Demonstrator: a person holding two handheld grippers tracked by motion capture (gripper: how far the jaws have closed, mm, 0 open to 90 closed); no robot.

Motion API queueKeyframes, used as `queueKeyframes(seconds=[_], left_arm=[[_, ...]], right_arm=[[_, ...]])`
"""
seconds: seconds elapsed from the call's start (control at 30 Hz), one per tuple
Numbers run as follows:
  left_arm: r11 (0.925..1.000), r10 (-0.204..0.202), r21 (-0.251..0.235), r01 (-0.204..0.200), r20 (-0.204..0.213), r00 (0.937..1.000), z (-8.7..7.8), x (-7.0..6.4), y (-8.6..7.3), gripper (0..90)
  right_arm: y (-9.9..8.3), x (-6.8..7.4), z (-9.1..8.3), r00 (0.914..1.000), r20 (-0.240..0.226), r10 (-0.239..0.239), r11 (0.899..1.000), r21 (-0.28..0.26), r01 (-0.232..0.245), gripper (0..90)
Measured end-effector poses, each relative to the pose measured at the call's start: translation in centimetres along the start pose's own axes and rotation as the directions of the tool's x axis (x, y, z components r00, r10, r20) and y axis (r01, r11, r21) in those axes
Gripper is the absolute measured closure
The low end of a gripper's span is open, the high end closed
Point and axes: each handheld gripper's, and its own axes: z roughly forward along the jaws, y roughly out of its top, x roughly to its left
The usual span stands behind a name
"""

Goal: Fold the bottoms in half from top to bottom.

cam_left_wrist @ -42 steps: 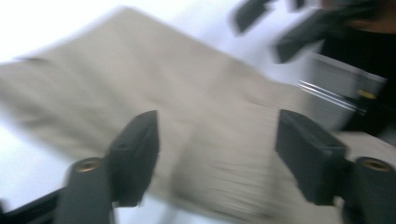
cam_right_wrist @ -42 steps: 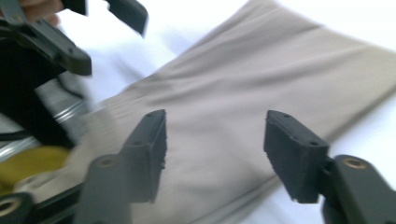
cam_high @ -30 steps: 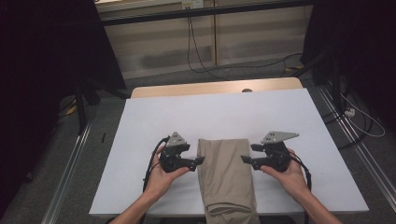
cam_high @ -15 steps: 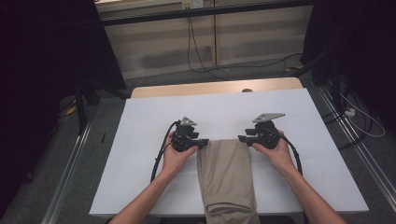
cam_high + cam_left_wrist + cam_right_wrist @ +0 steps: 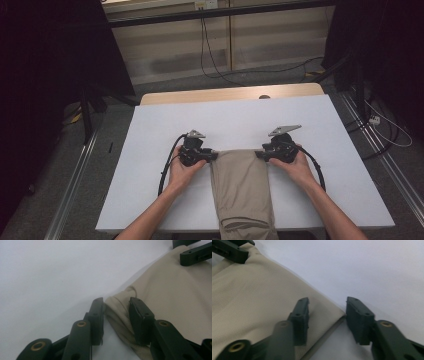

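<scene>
On the white worktop (image 5: 150, 150), we see folded beige trousers (image 5: 242, 190) lying lengthwise near the person's edge, their far end square across the middle and their near end reaching the front rim. We hold the left tongs (image 5: 214, 156) at the far left corner of the cloth and the right tongs (image 5: 258, 154) at the far right corner, each pointing inward toward the other. From the left gripper view, the left tongs (image 5: 116, 308) stand partly open, with a bunched corner of the trousers (image 5: 175, 297) between the two jaws; one jaw rests on the bare worktop (image 5: 50, 277), the other on the cloth. From the right gripper view, the right tongs (image 5: 327, 307) are wide open astride the flat corner of the trousers (image 5: 257, 297), one jaw over the fabric and one over the white worktop (image 5: 362, 265), gripping nothing.
</scene>
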Motion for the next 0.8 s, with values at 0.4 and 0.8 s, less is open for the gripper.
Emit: queueKeyframes(seconds=[0.4, 0.8], left_arm=[[0.9985, 0.054, 0.003, -0.054, 0.026, 0.9982, 0.7, -1.2, -0.2, 56.4], [0.9908, -0.061, -0.117, 0.068, 0.06, 0.9963, -1.6, -0.6, 1.3, 83.3]], right_arm=[[-0.2, 0.0, -0.2, 0.9949, -0.098, 0.022, 1.0, 0.019, -0.02, 82.8], [1.5, 0.3, -2.8, 0.9981, -0.051, 0.035, 0.994, -0.103, -0.04, 86.5]])
